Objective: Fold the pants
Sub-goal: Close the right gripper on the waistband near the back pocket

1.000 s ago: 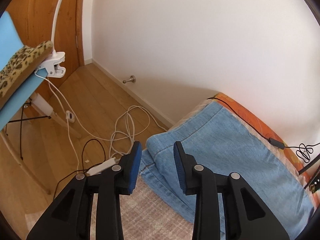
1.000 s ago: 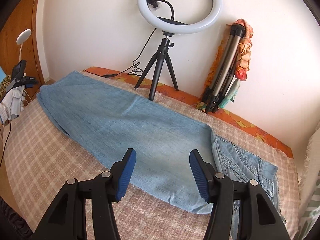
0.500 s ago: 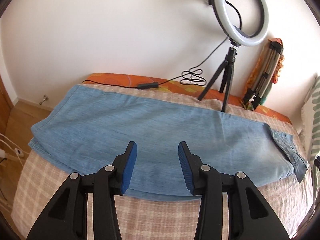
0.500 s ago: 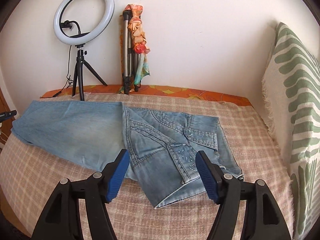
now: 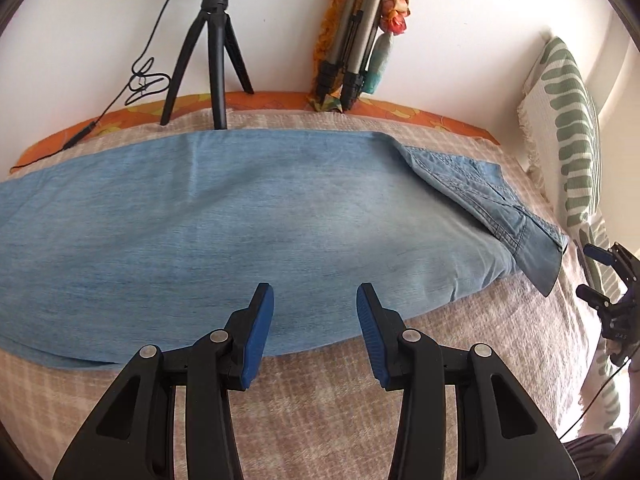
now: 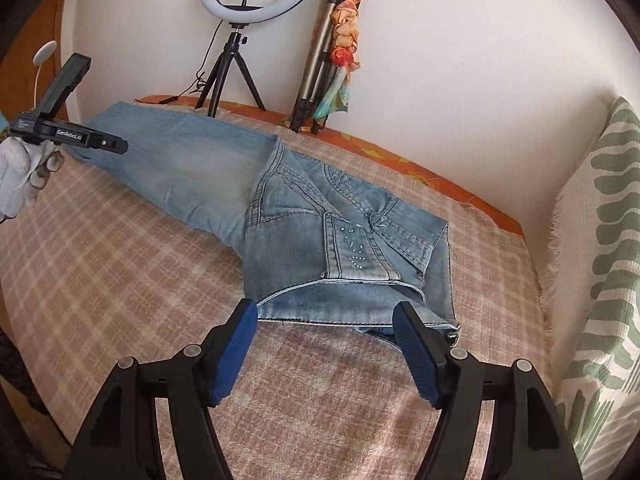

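Observation:
Light blue jeans lie lengthwise on a checked bed cover, one leg folded over the other. The waist end with its studded pocket lies to the right. My left gripper is open and empty, above the near edge of the leg. My right gripper is open wide and empty, just in front of the waistband edge. The right gripper also shows at the right edge of the left wrist view. The left gripper and gloved hand show at the left of the right wrist view.
A ring light on a black tripod and a folded tripod with a scarf stand against the white wall behind the bed. A green-patterned pillow lies at the right. A black cable runs along the orange sheet edge.
Both views have swung: the left gripper turned from the leg cuffs and floor toward the middle of the jeans, and the right gripper moved right and closer to the waistband. Both stayed open.

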The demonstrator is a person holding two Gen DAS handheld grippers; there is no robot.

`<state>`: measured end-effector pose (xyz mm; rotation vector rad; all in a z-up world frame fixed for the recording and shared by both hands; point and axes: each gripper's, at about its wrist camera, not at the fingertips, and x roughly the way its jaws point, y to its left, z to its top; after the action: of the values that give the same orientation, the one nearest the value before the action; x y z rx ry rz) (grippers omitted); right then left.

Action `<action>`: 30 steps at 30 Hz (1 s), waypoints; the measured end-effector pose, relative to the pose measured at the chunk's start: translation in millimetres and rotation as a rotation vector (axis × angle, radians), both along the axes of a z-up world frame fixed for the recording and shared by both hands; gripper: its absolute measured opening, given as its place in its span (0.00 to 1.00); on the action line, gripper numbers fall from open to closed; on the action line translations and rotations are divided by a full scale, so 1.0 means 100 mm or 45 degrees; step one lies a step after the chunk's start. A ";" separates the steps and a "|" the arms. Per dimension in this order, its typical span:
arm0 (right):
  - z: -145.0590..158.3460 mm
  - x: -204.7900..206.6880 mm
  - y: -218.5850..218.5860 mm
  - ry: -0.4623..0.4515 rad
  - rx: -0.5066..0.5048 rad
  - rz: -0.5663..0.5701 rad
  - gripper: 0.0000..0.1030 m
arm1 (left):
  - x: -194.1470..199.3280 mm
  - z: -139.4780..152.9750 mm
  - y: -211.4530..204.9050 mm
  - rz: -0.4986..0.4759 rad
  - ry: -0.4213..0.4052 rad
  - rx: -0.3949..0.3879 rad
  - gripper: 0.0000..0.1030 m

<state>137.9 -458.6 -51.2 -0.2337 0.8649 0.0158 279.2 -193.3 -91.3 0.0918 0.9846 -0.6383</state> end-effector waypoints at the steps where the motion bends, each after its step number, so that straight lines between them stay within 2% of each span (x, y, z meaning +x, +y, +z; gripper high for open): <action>1: -0.06 0.02 0.04 0.016 -0.023 0.024 0.74 | -0.02 -0.05 -0.06 -0.010 0.010 0.008 0.40; 4: -0.26 0.10 0.18 0.048 -0.107 0.095 0.73 | -0.02 -0.17 -0.23 -0.032 0.024 0.037 0.40; 9: -0.55 0.22 0.43 0.059 -0.276 0.166 0.70 | 0.06 -0.22 -0.21 -0.012 0.036 0.027 0.40; 10: -0.60 0.25 0.45 0.060 -0.322 0.160 0.60 | 0.08 -0.23 -0.20 -0.004 0.041 0.022 0.40; 11: -0.63 0.28 0.46 0.067 -0.358 0.148 0.41 | 0.10 -0.24 -0.19 0.002 0.044 0.018 0.40; 13: -0.62 0.33 0.40 0.081 -0.337 0.132 0.17 | 0.13 -0.26 -0.16 0.011 0.048 0.017 0.40; 16: -0.40 0.33 0.25 0.012 -0.230 0.099 0.04 | 0.16 -0.29 -0.12 0.016 0.051 0.017 0.40; 19: -0.13 0.36 0.07 -0.074 -0.172 0.059 0.00 | 0.18 -0.31 -0.08 0.023 0.062 0.004 0.40; 23: 0.13 0.63 -0.23 -0.143 -0.243 -0.043 0.00 | 0.20 -0.30 -0.07 0.031 0.059 0.001 0.40; 27: 0.26 1.08 -0.69 -0.143 -0.236 -0.197 0.00 | 0.18 -0.31 -0.08 0.022 0.038 0.020 0.40; 30: 0.17 1.43 -1.02 -0.083 -0.242 -0.277 0.00 | 0.17 -0.30 -0.09 0.017 0.028 0.031 0.40</action>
<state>280.7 -560.3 -34.1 -0.3153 0.8236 -0.2766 296.0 -202.2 -120.8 0.0997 1.0132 -0.6162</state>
